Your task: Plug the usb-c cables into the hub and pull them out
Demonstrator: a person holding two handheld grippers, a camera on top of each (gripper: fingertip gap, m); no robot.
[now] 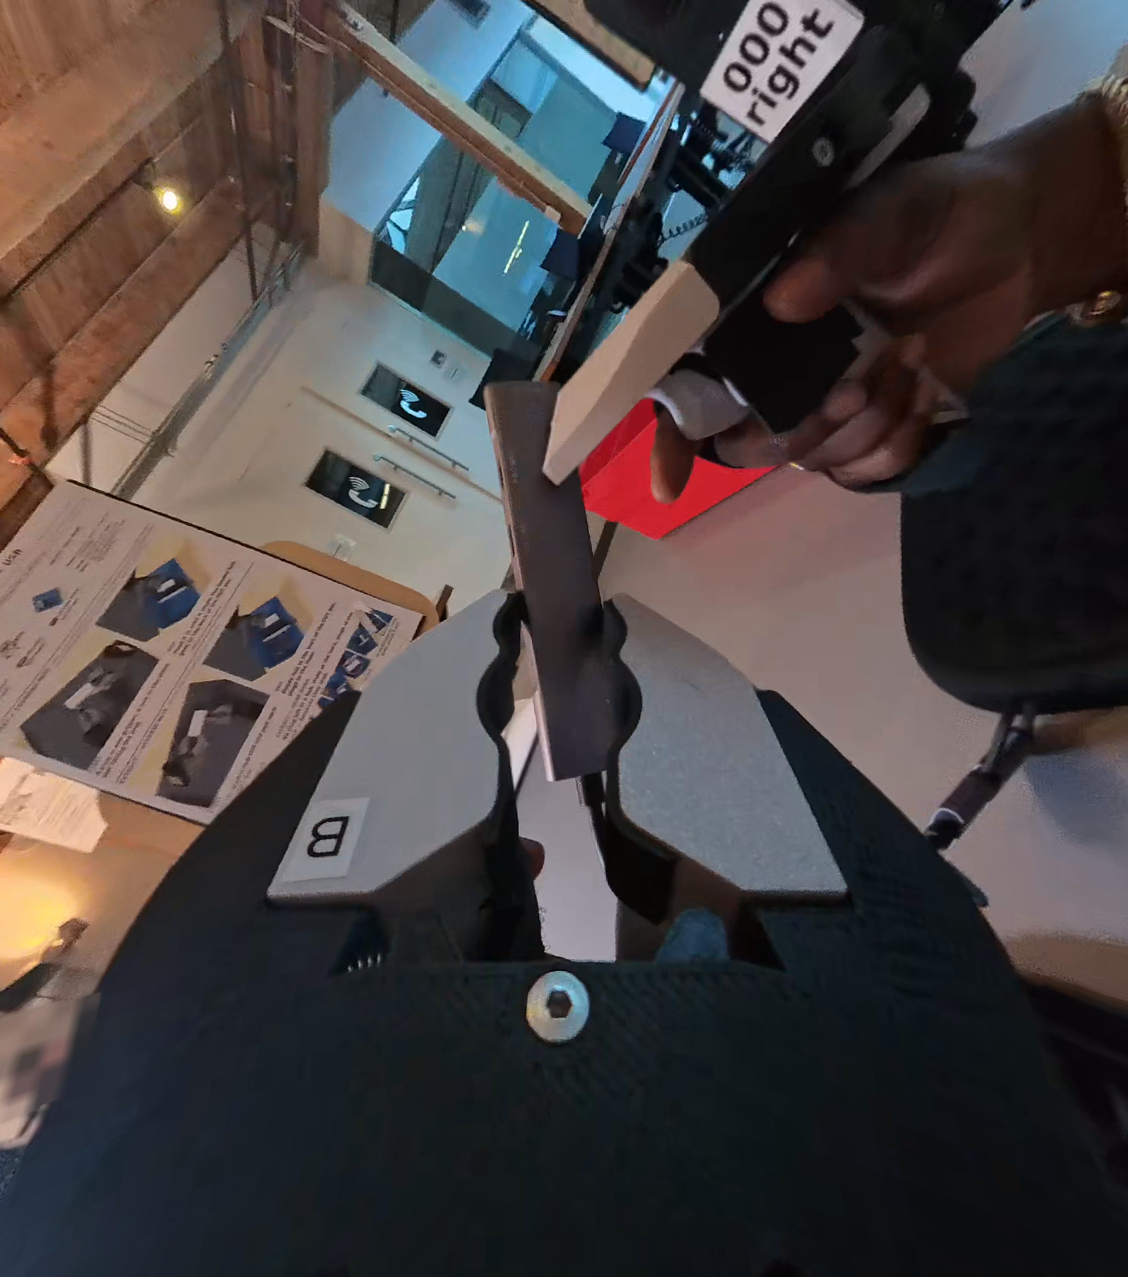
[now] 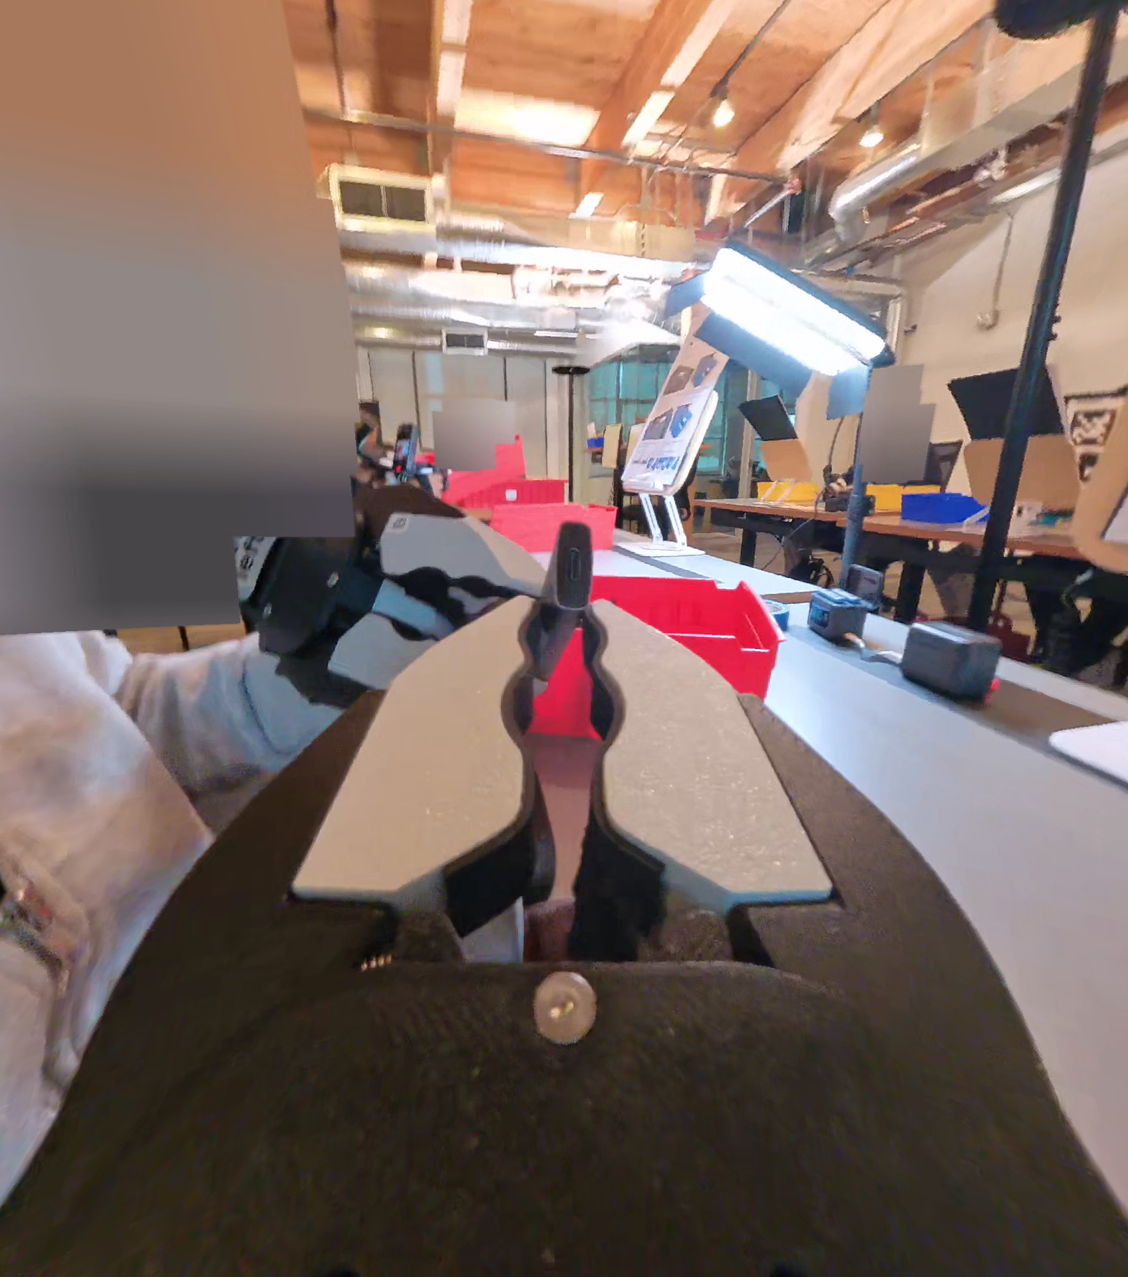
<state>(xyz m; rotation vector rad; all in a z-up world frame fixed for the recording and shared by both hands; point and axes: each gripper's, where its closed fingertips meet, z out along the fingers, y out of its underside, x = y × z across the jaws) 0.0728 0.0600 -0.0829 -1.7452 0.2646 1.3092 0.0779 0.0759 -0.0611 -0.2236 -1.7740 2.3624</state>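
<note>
the left gripper (image 1: 558,625) is clenched on a flat, dark grey metal usb hub (image 1: 551,553), its grey fingers (image 1: 699,732) closed to a narrow gap with the black wavy pads pressed against both broad faces of the slab. the hub is held in the air, clear of the pale grey table (image 1: 789,587), and juts forward past the fingertips, tilted slightly to the left. at its far end a pale finger of the right gripper (image 1: 630,373) overlaps the hub's upper edge, while a hand (image 1: 927,276) holds that gripper's black body, with a red plastic bin (image 1: 623,497) behind. in the right wrist view the right gripper (image 2: 558,615) has its own grey fingers (image 2: 679,753) drawn nearly together, grasping the dark hub (image 2: 565,580) near its tip; the hub's narrow end face with a small port slot points up above the fingertips. the left gripper (image 2: 440,598) shows farther off at the left, beside a white fleece sleeve (image 2: 133,725). the red plastic bin (image 2: 699,622) sits on the table (image 2: 962,829) just beyond the fingers, toward its far edge. no usb-c cable can be made out in either view.
</note>
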